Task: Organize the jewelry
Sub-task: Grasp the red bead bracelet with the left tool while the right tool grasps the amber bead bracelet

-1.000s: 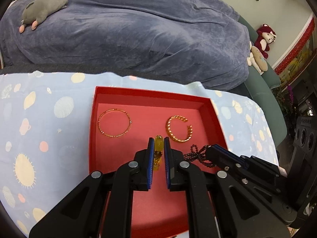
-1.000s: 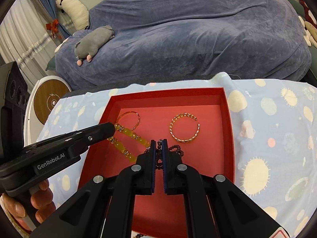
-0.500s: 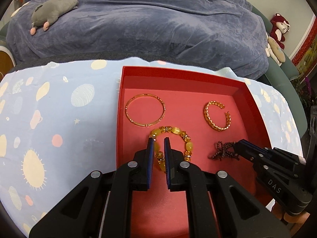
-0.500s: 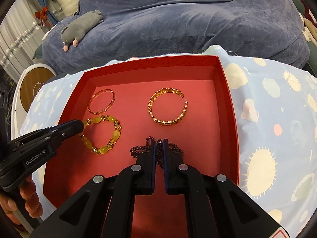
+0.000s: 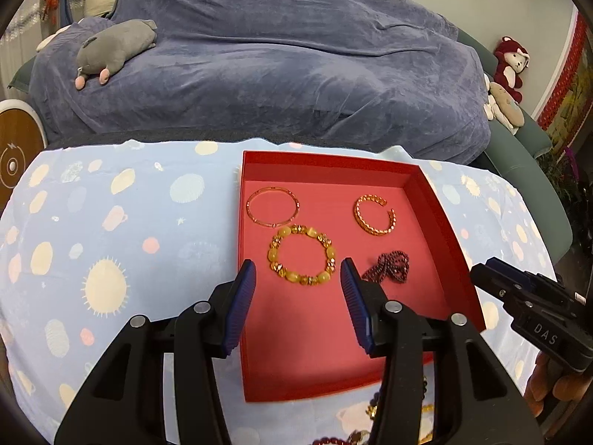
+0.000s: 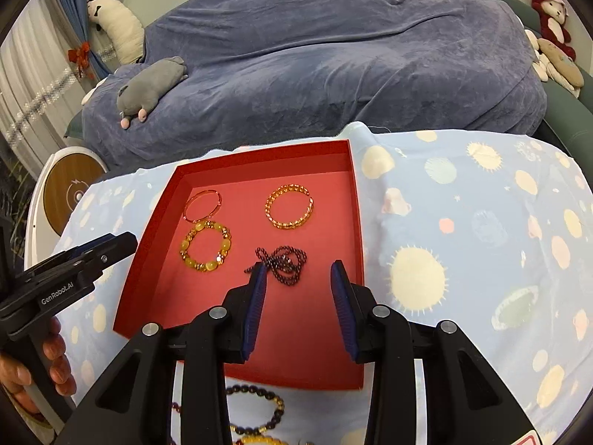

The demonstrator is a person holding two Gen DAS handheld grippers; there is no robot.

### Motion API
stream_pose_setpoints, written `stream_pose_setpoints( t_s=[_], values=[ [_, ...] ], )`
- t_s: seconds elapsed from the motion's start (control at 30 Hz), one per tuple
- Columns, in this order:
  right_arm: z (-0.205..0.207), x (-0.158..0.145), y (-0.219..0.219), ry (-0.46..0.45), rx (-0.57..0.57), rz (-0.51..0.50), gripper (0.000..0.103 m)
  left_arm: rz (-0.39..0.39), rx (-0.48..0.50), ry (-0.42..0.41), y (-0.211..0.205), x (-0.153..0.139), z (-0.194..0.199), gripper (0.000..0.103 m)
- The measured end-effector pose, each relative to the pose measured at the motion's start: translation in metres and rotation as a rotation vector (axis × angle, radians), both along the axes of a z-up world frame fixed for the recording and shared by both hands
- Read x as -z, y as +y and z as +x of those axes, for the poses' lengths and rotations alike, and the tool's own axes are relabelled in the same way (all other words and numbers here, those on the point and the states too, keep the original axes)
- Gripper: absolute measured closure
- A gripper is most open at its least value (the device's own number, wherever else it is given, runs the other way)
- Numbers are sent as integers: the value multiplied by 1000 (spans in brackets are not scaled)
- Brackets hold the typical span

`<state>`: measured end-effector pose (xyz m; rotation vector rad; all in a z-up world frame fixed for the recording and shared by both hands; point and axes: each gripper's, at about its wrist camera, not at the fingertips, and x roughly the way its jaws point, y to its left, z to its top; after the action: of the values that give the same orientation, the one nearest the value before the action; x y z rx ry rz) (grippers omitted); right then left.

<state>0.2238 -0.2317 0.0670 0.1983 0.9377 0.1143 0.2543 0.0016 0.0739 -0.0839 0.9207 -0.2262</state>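
red tray (image 5: 437, 200), four bracelets, left tool (image 5: 298, 272) open

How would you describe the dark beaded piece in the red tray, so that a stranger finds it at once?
Find the red tray on the spotted cloth. Its near right part holds the dark bead chain, bunched in a heap, while the three other pieces are golden open rings.

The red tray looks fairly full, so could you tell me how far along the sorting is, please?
Four pieces lie in the red tray, including the yellow bead bracelet and dark bead chain. Both grippers' jaws have just been opening, empty. More bracelets wait on the cloth.
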Motion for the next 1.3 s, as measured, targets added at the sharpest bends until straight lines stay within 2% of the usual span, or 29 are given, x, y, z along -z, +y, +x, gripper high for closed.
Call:
stream_pose_setpoints(
  t_s=[0.2,0.57,0.8,1.13,1.3],
  values=[
    [-51,2,-3,19,2,-13,67,8,12,19,4,2,-60,53],
    [-132,38,13,108,-3,-36,67,21,-14,120,8,41,-141,53],
    [-144,60,15,143,22,-35,67,79,-12,140,-3,63,-151,53],
    [-126,75,26,161,20,-58,67,110,-20,161,-11,85,-142,53],
    [-127,81,28,156,20,-75,69,159,4,135,-16,87,-144,54]
  ],
)
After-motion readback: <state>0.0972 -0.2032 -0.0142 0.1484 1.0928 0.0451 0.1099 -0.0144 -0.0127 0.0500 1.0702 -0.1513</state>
